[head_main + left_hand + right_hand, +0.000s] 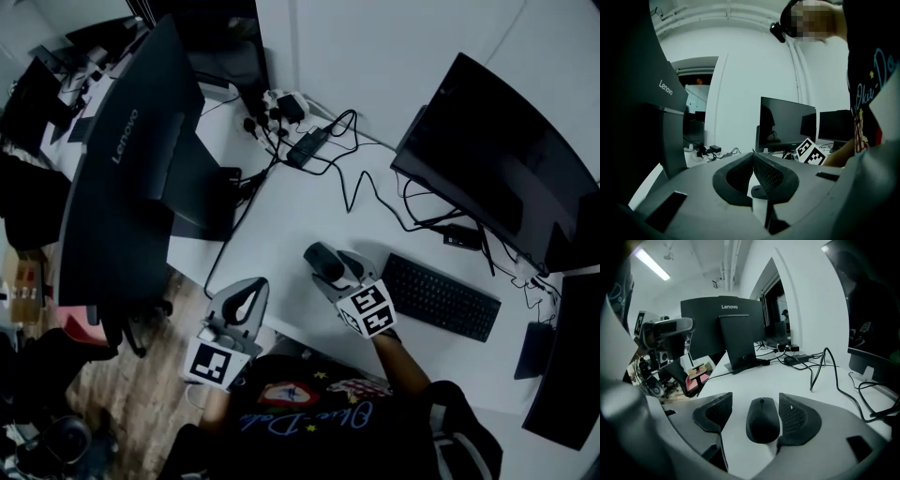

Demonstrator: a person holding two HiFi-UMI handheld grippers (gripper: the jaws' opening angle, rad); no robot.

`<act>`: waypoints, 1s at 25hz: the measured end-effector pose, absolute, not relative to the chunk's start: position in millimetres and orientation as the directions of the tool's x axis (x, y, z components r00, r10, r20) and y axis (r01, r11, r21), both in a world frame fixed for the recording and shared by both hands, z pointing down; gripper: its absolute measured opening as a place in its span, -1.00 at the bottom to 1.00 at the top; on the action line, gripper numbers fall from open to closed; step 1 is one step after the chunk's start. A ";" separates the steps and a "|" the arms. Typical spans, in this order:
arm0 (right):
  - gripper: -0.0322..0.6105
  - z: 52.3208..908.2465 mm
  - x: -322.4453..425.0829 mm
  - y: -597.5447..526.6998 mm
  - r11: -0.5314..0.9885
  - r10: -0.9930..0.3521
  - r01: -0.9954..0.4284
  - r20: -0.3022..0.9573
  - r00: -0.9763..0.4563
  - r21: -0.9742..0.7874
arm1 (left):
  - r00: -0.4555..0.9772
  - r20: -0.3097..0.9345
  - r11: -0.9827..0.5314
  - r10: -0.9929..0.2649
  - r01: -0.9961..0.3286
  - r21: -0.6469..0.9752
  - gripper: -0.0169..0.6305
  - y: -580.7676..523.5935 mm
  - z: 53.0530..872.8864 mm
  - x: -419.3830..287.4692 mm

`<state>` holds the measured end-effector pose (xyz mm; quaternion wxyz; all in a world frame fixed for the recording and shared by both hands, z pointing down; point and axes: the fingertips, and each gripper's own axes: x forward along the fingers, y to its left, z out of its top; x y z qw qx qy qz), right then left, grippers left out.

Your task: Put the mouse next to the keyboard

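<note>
The black mouse lies on the white table near its front edge. It sits between the jaws of my right gripper, which is open. The right pad stands close against the mouse's side, and a clear gap shows at the left pad. The black keyboard lies a short way to the right of that gripper. My left gripper is shut on nothing and hangs off the table's front edge, over the wooden floor.
A Lenovo monitor stands at the left with its back to me. A second monitor stands behind the keyboard, a third at far right. Cables, a power adapter and a power strip lie at the back.
</note>
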<state>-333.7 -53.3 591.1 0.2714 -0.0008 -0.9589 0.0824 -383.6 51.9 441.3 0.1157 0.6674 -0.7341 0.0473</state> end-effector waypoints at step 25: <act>0.01 663.5 -342.0 -56.4 0.997 0.003 -0.050 0.700 -0.714 -0.056 | -0.108 0.267 0.140 -0.958 -0.985 0.103 -0.95 73.0 454.0 -401.0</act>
